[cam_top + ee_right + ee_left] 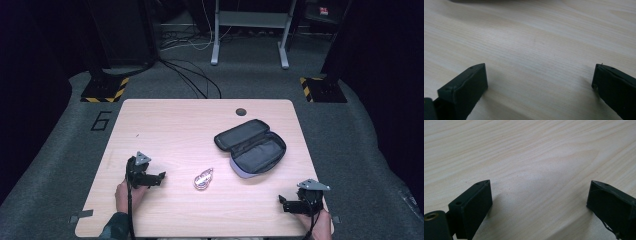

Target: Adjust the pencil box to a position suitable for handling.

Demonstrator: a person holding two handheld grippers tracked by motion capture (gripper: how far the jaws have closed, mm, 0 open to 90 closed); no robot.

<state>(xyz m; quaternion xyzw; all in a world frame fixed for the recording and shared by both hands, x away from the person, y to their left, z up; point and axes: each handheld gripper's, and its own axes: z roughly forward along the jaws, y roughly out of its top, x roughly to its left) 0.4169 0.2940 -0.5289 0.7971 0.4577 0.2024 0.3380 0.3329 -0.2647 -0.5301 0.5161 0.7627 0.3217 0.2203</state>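
Probably a lab, bare wooden table (165, 125), floor cables (192, 75) (loose), hazard-striped stand bases (105, 90), dim surroundings

A pale wood-grain surface (165, 125) is shown. A small clear, crinkled packet (203, 178) is laid between the two tongs, nearer the left tongs (161, 176). An open black zip case (251, 146) is placed beyond the packet, farther from the person than the right tongs (283, 202). A dark round grommet (241, 111) is set at the far edge.
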